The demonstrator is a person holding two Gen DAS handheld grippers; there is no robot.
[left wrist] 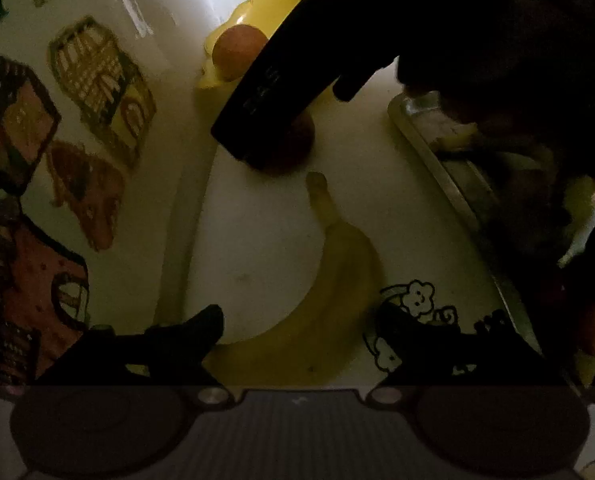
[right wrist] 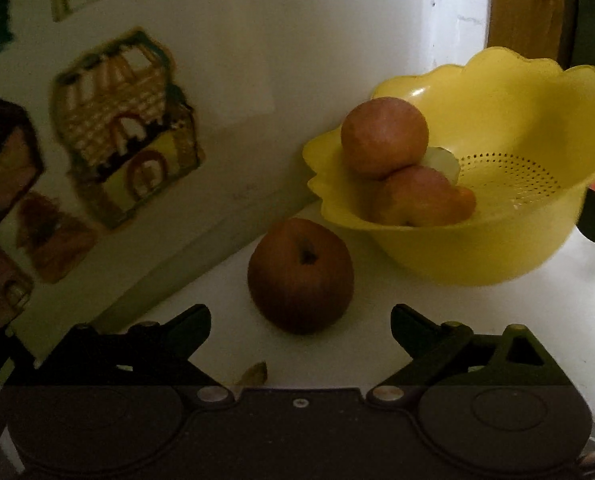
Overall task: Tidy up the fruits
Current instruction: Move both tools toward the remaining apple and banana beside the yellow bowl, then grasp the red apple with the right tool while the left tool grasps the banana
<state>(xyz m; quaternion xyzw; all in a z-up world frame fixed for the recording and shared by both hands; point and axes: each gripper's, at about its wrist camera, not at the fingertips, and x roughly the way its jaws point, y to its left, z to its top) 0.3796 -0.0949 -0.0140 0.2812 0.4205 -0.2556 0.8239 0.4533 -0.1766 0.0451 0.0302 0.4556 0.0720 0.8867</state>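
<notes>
- In the left wrist view, the left claw [left wrist: 299, 320] sits at the bottom of the frame with its fingers apart, a banana [left wrist: 317, 292] lying on the white counter [left wrist: 257, 240] between and just ahead of them.
- The banana's stem points up toward the frame's middle, where a dark device, the other gripper's body [left wrist: 297, 80], covers most of a reddish apple [left wrist: 297, 144].
- A metal tray [left wrist: 449, 176] runs along the right side of that view; what lies in it is too dark to tell.
- In the right wrist view, the right claw [right wrist: 300, 330] is spread wide at the bottom of the frame, holding nothing.
- The loose apple [right wrist: 300, 276] rests on the counter just ahead of the gap between the fingers, stem hollow facing up; I cannot tell whether either fingertip touches it.
- A yellow scalloped colander bowl [right wrist: 497, 240] stands at the right of the frame, just beside that apple, with two more apples [right wrist: 383, 136] stacked at its left inner side.
- Painted pictures of houses [right wrist: 125, 128] cover the wall at the left of both views.
</notes>
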